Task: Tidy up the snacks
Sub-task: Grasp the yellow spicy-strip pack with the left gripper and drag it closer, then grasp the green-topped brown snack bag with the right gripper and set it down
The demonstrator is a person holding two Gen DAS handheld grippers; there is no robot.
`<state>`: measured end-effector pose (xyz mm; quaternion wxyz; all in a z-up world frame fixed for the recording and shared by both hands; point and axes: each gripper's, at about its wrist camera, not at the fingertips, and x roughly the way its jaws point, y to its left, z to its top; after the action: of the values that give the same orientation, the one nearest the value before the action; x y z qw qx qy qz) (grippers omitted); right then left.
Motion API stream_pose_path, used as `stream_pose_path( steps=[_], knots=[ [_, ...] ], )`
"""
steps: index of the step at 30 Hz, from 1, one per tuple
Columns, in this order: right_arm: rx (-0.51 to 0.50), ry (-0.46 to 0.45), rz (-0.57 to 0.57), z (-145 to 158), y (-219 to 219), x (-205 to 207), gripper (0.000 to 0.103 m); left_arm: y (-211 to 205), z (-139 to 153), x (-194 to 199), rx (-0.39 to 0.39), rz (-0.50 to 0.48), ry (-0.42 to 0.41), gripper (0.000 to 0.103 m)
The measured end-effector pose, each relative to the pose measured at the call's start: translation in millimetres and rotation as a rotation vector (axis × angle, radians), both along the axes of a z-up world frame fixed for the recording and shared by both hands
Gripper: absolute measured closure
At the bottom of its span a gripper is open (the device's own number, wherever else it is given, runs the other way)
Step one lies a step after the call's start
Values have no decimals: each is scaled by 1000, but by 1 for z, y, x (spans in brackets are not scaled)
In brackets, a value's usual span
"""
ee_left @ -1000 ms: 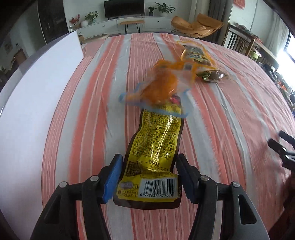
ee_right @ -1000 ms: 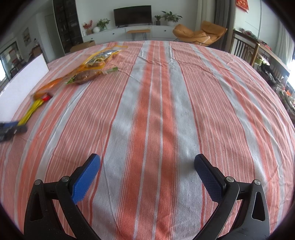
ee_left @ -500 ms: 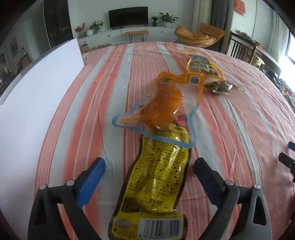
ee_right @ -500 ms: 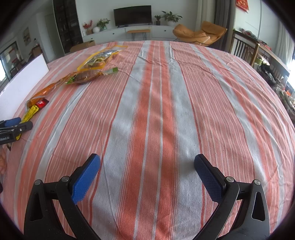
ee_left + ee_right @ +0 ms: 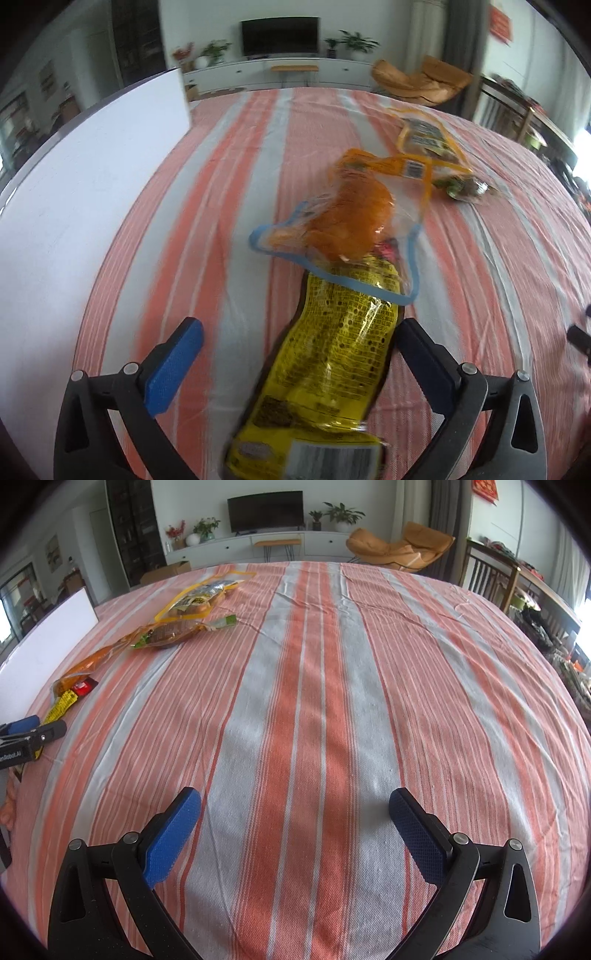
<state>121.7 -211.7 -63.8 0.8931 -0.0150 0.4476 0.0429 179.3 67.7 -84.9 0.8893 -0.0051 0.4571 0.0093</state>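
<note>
- The left tongs [image 5: 295, 354] stood at full spread over the striped worktop [image 5: 229, 192], their jaws having just been opening; the yellow snack packet [image 5: 332, 362] lay between them, with the left pad clear of it and the right pad close beside its edge, apparently released rather than gripped.
- The packet's far end lay tucked under a clear pouch of orange snacks [image 5: 347, 225], a placement that read as gathering the snacks into one row beside the white board [image 5: 74, 206].
- Two more packets, a yellow-edged pouch [image 5: 424, 136] and a green-ended wrapper [image 5: 461, 186], lay farther off, not yet brought to the pile.
- The right tongs [image 5: 295, 830] hung wide open and empty above bare cloth, well apart from the snacks, seemingly kept clear while the left hand worked.
</note>
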Motion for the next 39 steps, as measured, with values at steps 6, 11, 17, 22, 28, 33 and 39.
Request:
stream_pose_path(
  steps=[6, 11, 17, 22, 28, 33, 39],
  knots=[
    [3, -1, 0, 0, 0, 0, 0, 26, 0, -11, -4, 168, -3, 1],
    [0, 0, 0, 0, 0, 0, 0, 32, -1, -16, -1, 167, -3, 1],
    [-8, 2, 0, 1, 1, 0, 0, 32, -1, -14, 1, 157, 0, 0],
    [-29, 8, -3, -1, 4, 1, 0, 31, -1, -14, 3, 154, 1, 0],
    [-29, 47, -26, 0, 7, 10, 0, 31, 0, -13, 3, 154, 1, 0],
    [377, 111, -57, 18, 14, 53, 1, 30, 0, -13, 3, 154, 1, 0],
    [549, 164, -169, 14, 56, 142, 3, 30, 0, -13, 3, 154, 1, 0]
  ],
)
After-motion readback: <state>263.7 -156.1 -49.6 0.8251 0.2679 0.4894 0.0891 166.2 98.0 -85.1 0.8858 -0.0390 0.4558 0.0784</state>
